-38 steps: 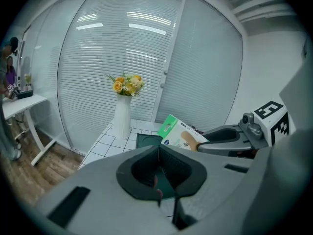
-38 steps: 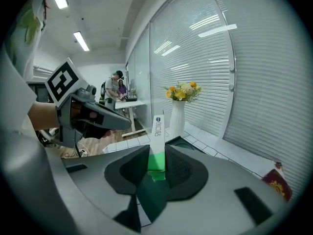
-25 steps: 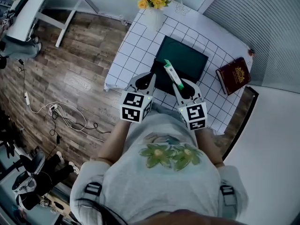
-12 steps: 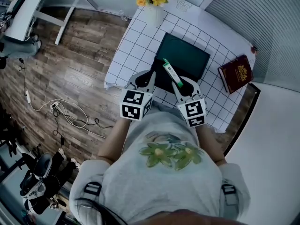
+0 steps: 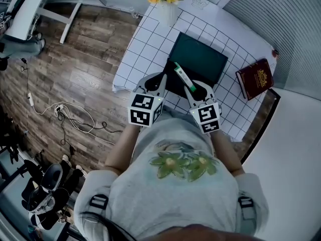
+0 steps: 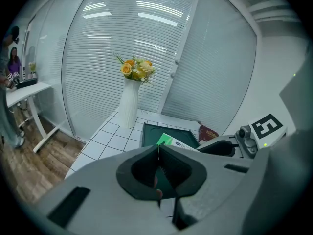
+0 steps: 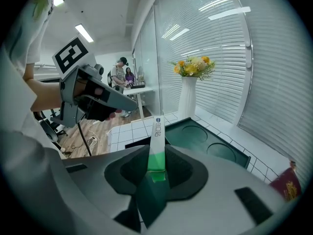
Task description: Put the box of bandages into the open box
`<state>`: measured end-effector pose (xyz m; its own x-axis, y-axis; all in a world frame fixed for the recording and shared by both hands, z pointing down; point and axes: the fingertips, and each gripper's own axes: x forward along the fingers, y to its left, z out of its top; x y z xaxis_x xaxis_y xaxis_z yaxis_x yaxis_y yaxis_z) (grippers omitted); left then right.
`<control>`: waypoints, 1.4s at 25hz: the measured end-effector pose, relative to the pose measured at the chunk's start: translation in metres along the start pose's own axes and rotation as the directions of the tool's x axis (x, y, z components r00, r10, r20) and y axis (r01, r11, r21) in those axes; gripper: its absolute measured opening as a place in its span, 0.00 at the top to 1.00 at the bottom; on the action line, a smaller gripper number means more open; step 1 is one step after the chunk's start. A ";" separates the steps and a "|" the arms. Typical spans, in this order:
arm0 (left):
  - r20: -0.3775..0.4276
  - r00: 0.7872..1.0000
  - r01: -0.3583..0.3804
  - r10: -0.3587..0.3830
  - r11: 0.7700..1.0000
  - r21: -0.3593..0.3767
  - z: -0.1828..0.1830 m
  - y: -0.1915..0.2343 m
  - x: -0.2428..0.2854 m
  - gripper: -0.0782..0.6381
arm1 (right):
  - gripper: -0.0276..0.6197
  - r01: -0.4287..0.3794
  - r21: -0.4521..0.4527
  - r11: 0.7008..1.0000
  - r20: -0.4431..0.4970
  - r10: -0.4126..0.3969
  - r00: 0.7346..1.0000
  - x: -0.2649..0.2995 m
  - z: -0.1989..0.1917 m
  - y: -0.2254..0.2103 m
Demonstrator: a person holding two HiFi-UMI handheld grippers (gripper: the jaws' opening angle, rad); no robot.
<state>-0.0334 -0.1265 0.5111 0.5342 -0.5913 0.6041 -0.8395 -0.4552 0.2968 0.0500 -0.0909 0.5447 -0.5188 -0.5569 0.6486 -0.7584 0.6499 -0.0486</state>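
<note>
The box of bandages, slim, green and white, sticks out of my right gripper, which is shut on its near end. It hangs over the near edge of the open dark green box on the white tiled table. In the right gripper view the bandage box stands edge-on between the jaws, with the open box beyond. My left gripper hovers beside it on the left, shut with nothing held. In the left gripper view the bandage box and the open box show past the jaws.
A white vase of yellow flowers stands at the table's far edge. A dark red book lies at the right end of the table. Wooden floor with cables lies to the left. People stand at a far desk.
The right gripper with the bandage box has edged slightly left and forward over the open box's near edge. The left gripper has barely moved.
</note>
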 end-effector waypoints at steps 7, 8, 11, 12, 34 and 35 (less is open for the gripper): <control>-0.008 1.000 -0.015 0.015 1.000 -0.014 -0.005 0.006 -0.001 0.88 | 0.82 -0.015 0.000 1.000 -0.020 0.015 1.000 0.008 -0.008 0.002; -0.009 1.000 -0.017 0.017 1.000 -0.015 -0.005 0.007 -0.001 0.88 | 0.82 -0.017 -0.001 1.000 -0.023 0.017 1.000 0.009 -0.009 0.003; -0.012 1.000 -0.019 0.019 1.000 -0.017 -0.006 0.008 -0.001 0.88 | 0.82 -0.021 -0.003 1.000 -0.029 0.021 0.999 0.012 -0.012 0.004; -0.013 1.000 -0.019 0.019 1.000 -0.017 -0.006 0.008 -0.001 0.88 | 0.82 -0.023 -0.003 1.000 -0.031 0.022 0.999 0.013 -0.012 0.004; -0.027 0.999 -0.018 0.017 0.999 -0.034 -0.017 0.012 0.001 0.88 | 0.82 -0.031 -0.038 0.999 -0.069 0.028 0.997 0.031 -0.026 0.011; -0.028 0.999 -0.018 0.017 0.999 -0.035 -0.018 0.012 0.001 0.88 | 0.82 -0.031 -0.038 0.999 -0.071 0.028 0.997 0.031 -0.027 0.011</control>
<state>-0.0449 -0.1212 0.5285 0.5167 -0.5802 0.6296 -0.8520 -0.4210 0.3112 0.0359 -0.0871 0.5851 -0.5107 -0.5002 0.6993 -0.7266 0.6858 -0.0401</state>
